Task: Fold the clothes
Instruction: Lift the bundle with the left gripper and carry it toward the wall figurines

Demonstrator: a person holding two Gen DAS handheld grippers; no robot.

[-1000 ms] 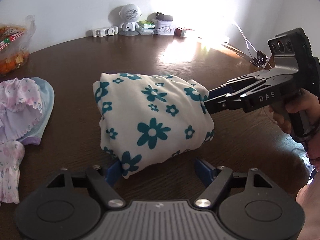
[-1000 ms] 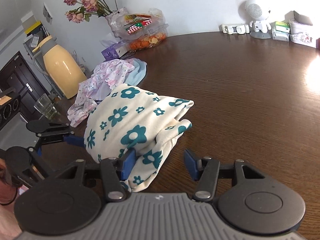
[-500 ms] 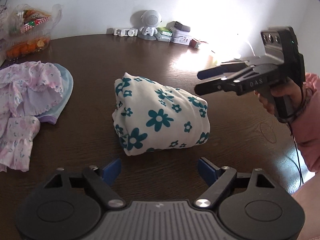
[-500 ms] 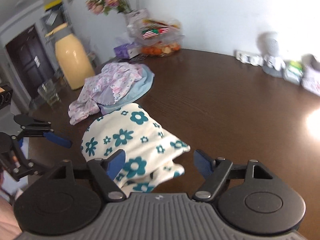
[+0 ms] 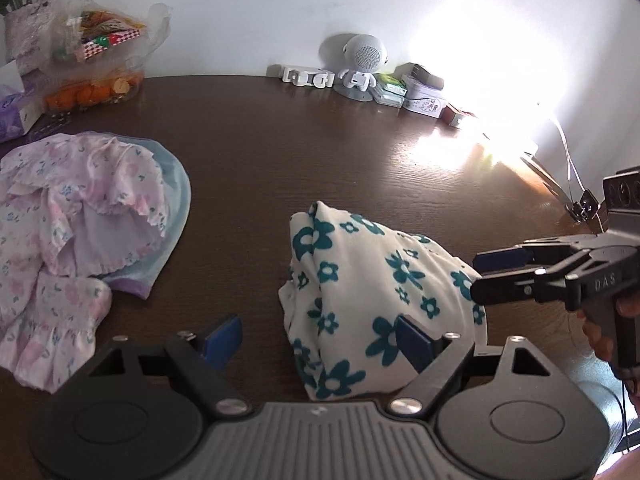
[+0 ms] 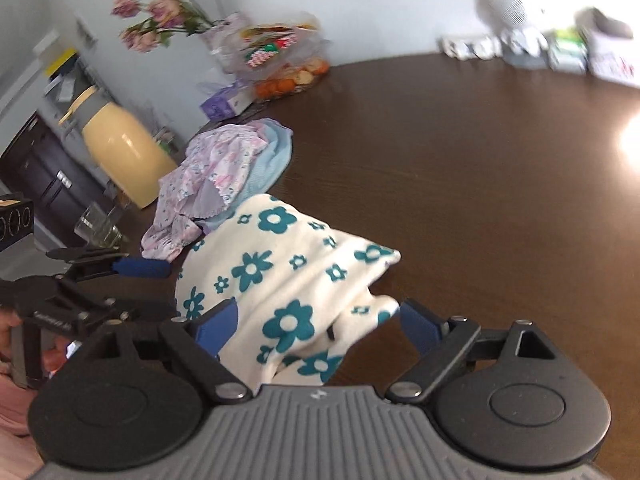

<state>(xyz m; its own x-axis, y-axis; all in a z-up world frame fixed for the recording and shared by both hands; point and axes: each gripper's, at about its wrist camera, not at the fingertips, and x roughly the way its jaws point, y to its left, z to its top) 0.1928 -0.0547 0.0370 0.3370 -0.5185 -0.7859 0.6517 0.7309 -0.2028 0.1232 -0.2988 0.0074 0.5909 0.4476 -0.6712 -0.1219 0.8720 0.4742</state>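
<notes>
— One garment down, by the look of it: your cream cloth with teal flowers [image 5: 384, 300] sits as a compact folded bundle on the dark table [image 5: 320, 152], lower centre-right of the left wrist view.

— And your claws?

— Both apart. Your left gripper [image 5: 320, 334] stands wide over the bundle's near edge at the bottom of the frame, one pad in front of the cloth, neither pad pressing on it. Your right gripper [image 6: 316, 326] has just been opening; in its own view the bundle's near end lies between the blue pads, which don't squeeze it.

— So what's left?

— Plenty, I'd say. You have the pink flowered garment [image 5: 68, 216] heaped unfolded on a pale blue piece [image 5: 176, 200] at the left of the frame, apart from the bundle. Those two look untouched, so you're likely partway, not near the finish.
</notes>
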